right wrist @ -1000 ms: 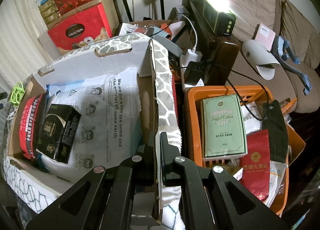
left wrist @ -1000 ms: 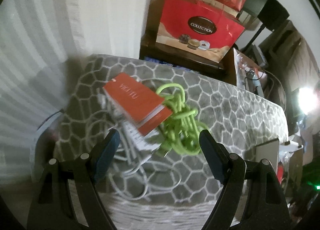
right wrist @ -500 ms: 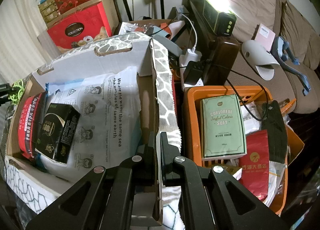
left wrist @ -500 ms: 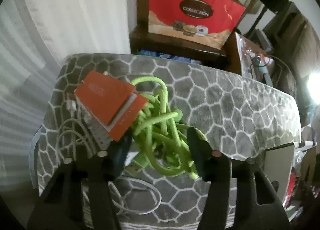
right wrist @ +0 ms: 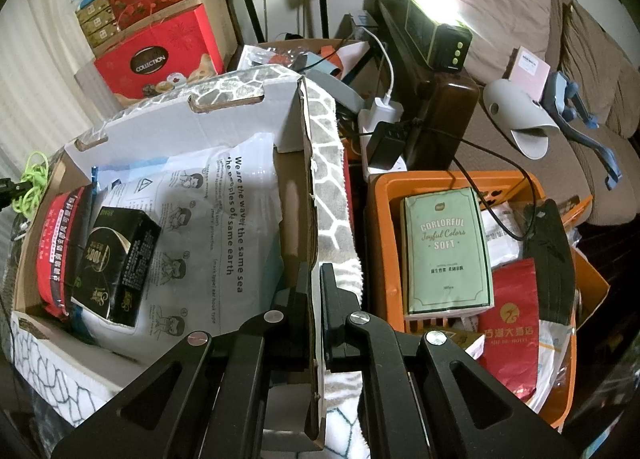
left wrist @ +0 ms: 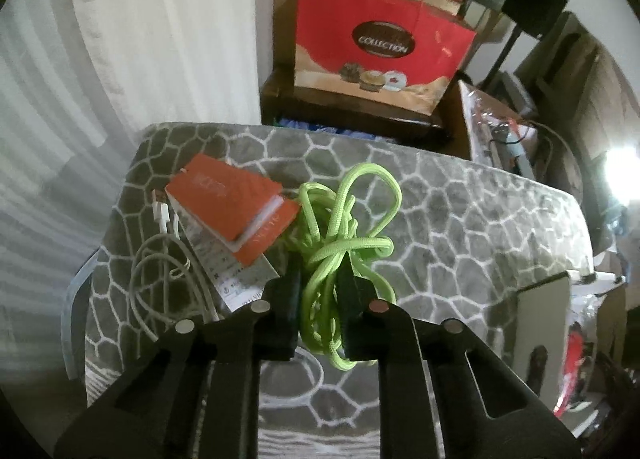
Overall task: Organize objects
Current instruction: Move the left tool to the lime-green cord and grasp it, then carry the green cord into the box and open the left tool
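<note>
A tangled bright green cord (left wrist: pixel 344 235) lies on a grey patterned cloth (left wrist: pixel 480 219). My left gripper (left wrist: pixel 319 283) is shut on the lower part of the cord. The cord also shows at the far left of the right wrist view (right wrist: pixel 34 183). An orange booklet (left wrist: pixel 232 203) lies just left of it, over white cables (left wrist: pixel 160 259). My right gripper (right wrist: pixel 316 283) is shut on the right wall of a cardboard box (right wrist: pixel 308 195). The box holds a white printed bag (right wrist: pixel 208 227), a black carton (right wrist: pixel 116 255) and a red packet (right wrist: pixel 60 243).
An orange basket (right wrist: pixel 380 227) right of the box holds a green tissue pack (right wrist: pixel 444 247) and red bags. A red gift bag (left wrist: pixel 380 47) stands behind the cloth. A lit lamp (right wrist: pixel 438 35), chargers and a sofa lie at the back right.
My left gripper moved forward over the green cord and closed on it. The right gripper stayed clamped on the box wall.
</note>
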Demonstrator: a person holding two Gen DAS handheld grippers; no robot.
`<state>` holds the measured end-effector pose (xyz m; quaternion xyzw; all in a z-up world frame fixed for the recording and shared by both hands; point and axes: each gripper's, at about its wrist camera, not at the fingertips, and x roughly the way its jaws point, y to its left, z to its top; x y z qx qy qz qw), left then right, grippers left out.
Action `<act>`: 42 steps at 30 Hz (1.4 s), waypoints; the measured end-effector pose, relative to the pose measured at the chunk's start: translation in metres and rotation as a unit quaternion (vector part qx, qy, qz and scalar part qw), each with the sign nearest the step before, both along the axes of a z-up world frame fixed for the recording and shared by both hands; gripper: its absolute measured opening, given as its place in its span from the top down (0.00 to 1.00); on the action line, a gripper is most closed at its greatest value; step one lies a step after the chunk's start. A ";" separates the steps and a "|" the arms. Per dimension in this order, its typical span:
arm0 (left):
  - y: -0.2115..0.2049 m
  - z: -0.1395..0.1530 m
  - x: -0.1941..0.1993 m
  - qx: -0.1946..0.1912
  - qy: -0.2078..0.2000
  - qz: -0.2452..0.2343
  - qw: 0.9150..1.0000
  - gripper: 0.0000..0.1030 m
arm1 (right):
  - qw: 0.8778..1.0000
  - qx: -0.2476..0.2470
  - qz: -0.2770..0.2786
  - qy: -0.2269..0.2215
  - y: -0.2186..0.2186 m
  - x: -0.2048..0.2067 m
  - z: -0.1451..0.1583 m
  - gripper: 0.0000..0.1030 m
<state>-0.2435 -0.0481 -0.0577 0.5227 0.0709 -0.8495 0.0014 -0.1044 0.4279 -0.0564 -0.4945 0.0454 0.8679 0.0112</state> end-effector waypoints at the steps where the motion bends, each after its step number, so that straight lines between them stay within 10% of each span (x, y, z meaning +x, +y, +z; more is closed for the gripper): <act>1: 0.001 0.006 0.005 0.007 0.006 -0.004 1.000 0.86 | 1.000 0.000 0.000 0.000 0.000 0.000 0.000 0.97; 23: 0.126 0.086 0.071 0.098 0.042 -0.173 0.979 0.87 | 1.000 -0.001 -0.001 0.002 0.001 -0.002 0.002 0.97; 42: 0.264 0.054 0.106 0.138 -0.020 -0.252 0.958 0.86 | 1.000 -0.003 -0.001 0.003 0.000 -0.002 0.003 0.97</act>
